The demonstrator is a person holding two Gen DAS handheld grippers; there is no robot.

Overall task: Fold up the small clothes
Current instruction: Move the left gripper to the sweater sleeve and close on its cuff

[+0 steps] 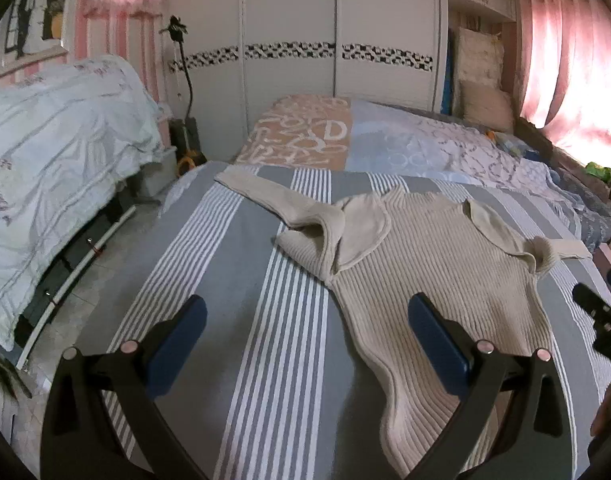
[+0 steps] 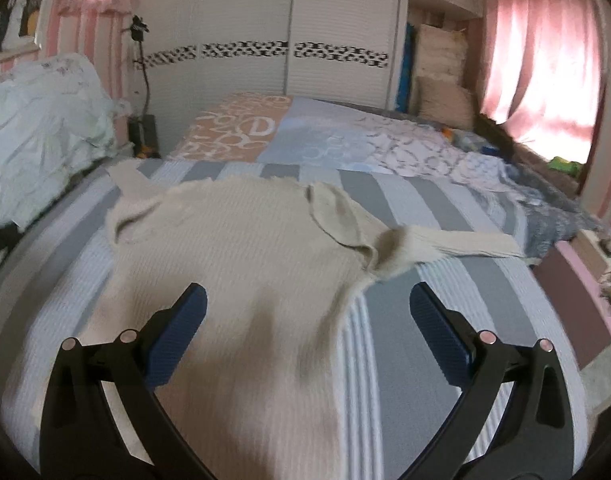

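A: Left gripper (image 1: 307, 330) is spread wide w/ nothing in it, hovering over the sweater's (image 1: 433, 280) left hem edge, one pad above the knit, the other above the striped bedspread (image 1: 233, 300). Right gripper (image 2: 307, 320), same story: wide apart, empty, straddling the sweater's right side edge.

B: Where's the sweater itself?

A: Flat on the bedspread, neck at 12 o'clock, hem at 6 toward the grippers. Left sleeve (image 1: 261, 192) runs out toward 10 o'clock, right sleeve (image 2: 465, 242) toward 3. Both shoulders are bunched, w/ a flap of fabric turned over at each.

B: So what could go wrong?

A: Few things, imo. The bedspread is soft cloth too, so a low pinch at the edge could grab it along w/ the knit and drag both. Ribbed knit looks stretchy and thick, so a shallow bite might slip out mid-lift. And if those lumpy shoulders aren't smoothed first, any fold lands crooked.

B: The sleeve on the right?

A: Its cuff lies near the bed's edge; a tug could send it over the side. Right wrist view is blurred, so can't judge exactly how near.
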